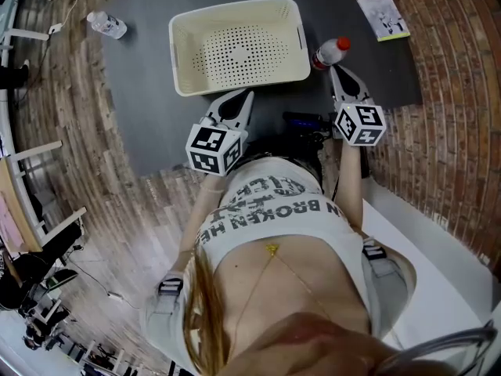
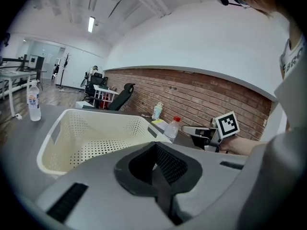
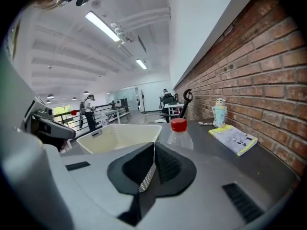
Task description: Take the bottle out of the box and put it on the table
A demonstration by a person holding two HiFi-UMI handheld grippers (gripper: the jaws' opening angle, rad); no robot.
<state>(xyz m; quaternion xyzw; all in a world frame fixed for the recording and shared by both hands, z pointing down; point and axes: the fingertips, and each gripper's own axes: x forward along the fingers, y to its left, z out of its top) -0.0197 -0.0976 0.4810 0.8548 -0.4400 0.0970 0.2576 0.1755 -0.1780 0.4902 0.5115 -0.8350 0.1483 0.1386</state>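
Observation:
The clear bottle (image 1: 329,52) with a red cap stands on the dark grey table (image 1: 145,92), just right of the cream perforated box (image 1: 235,8), which is empty. My right gripper (image 1: 339,72) is shut with nothing in it, its tips just short of the bottle. In the right gripper view the bottle (image 3: 179,133) rises straight beyond the closed jaws of the right gripper (image 3: 152,150). My left gripper (image 1: 244,97) is shut and empty at the box's near rim. In the left gripper view, the box (image 2: 96,113) lies ahead of the left gripper (image 2: 154,150) and the bottle (image 2: 171,127) to the right.
A second clear bottle (image 1: 107,24) stands at the table's far left corner. A booklet (image 1: 379,10) and a small figurine (image 3: 219,111) lie at the far right by the brick wall (image 1: 454,131). Office chairs (image 2: 120,96) stand beyond the table.

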